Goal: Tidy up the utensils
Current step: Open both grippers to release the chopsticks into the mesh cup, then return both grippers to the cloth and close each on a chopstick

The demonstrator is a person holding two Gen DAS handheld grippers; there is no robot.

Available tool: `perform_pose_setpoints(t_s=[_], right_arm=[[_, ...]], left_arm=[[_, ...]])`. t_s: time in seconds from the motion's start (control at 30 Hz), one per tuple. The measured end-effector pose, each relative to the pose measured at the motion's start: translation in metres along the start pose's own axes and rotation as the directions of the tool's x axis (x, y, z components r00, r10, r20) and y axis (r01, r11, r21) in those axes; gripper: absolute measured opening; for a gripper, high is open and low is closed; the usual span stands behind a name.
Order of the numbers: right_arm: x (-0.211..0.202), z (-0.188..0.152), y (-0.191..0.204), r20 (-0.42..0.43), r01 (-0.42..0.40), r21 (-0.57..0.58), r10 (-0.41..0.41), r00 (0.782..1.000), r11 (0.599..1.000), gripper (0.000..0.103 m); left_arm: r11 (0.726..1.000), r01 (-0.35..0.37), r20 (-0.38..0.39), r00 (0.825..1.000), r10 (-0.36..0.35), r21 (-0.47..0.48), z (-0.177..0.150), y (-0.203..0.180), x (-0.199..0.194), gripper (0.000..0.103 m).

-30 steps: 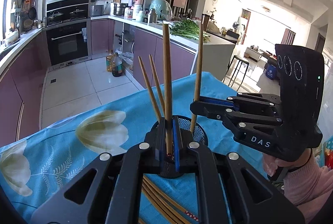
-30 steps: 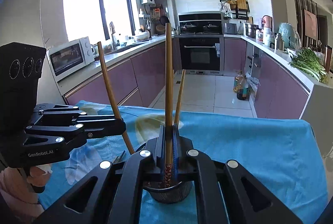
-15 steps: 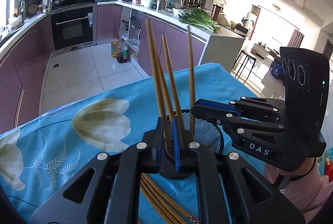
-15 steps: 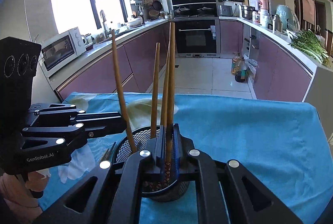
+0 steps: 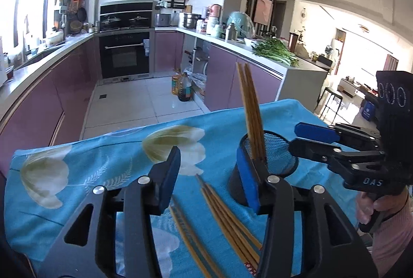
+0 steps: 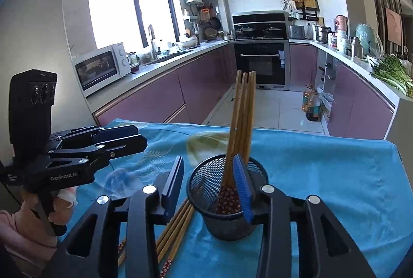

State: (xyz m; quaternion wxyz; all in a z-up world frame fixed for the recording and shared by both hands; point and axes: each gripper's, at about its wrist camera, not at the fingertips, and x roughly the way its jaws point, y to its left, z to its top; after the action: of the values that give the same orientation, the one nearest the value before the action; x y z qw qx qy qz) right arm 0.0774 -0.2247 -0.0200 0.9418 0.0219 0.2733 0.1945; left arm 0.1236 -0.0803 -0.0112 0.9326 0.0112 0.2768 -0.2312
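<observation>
A black mesh holder [image 5: 280,157] stands on the blue flowered cloth [image 5: 90,174] with several brown chopsticks [image 5: 251,117] upright in it. More loose chopsticks [image 5: 227,216] lie flat on the cloth in front of it. My left gripper [image 5: 209,177] is just left of the holder, jaws opening, nothing pressed between the pads. My right gripper [image 6: 209,186] hangs over the holder [image 6: 224,226], jaws opening, and the standing chopsticks [image 6: 244,110] rise free just beyond its right pad. Each view shows the other gripper: the right gripper [image 5: 307,141] and the left gripper [image 6: 129,141]. Loose chopsticks [image 6: 175,229] lie left of the holder.
The cloth's far edge [image 6: 309,134] drops to a tiled kitchen floor. Purple cabinets line both sides, with a microwave [image 6: 102,68] on the left counter and greens [image 5: 276,50] on the right one. Oil bottles [image 5: 182,88] stand on the floor. A person's hand [image 5: 371,208] holds the right gripper.
Both grippers were shut on a chopstick over the holder; both have opened, and those chopsticks now stand in the holder. The left gripper has shifted left and lower.
</observation>
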Motion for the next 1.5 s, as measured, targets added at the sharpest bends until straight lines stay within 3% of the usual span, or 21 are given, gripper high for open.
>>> perform_pose_setpoints(t_s=[0.13,0.23,0.5,0.7,0.97,1.13,1.33,1.5], right_arm=[[0.001,-0.016,0.016,-0.034,-0.044,-0.018,0.043,0.998,0.999,0.043],[0.008,-0.031,0.024,-0.091,-0.054,-0.035,0.05,0.995,0.998,0.043],[0.041,-0.067,0.029,-0.243,-0.042,0.018,0.045,0.969,0.999,0.043],[0.055,-0.079,0.027,-0.291,-0.016,0.037,0.026,0.956,0.999,0.038],[0.063,-0.081,0.024,-0.313,0.01,0.036,0.001,0.95,0.999,0.035],[0.067,-0.082,0.027,-0.317,0.026,0.017,-0.019,0.948,1.0,0.033],[0.07,-0.082,0.03,-0.324,0.056,-0.016,-0.059,0.944,0.998,0.025],[0.073,-0.081,0.03,-0.324,0.07,-0.025,-0.074,0.943,0.997,0.024]], left_arm=[[0.997,-0.076,-0.015,0.997,0.075,-0.021,-0.024,0.018,-0.011,0.057],[0.992,-0.12,-0.073,0.99,0.118,-0.025,-0.051,0.031,-0.011,0.059],[0.99,-0.131,-0.222,0.968,0.117,-0.048,-0.102,0.043,0.008,0.059],[0.995,-0.1,-0.264,0.96,0.089,-0.028,-0.111,0.033,0.019,0.059],[0.994,-0.106,-0.325,0.94,0.099,-0.003,-0.117,0.025,0.033,0.049],[0.995,-0.098,-0.33,0.939,0.095,0.006,-0.117,0.023,0.035,0.049],[0.992,-0.111,-0.344,0.931,0.125,0.06,-0.12,0.016,0.04,0.04],[0.994,-0.105,-0.349,0.93,0.113,0.04,-0.117,0.02,0.043,0.036]])
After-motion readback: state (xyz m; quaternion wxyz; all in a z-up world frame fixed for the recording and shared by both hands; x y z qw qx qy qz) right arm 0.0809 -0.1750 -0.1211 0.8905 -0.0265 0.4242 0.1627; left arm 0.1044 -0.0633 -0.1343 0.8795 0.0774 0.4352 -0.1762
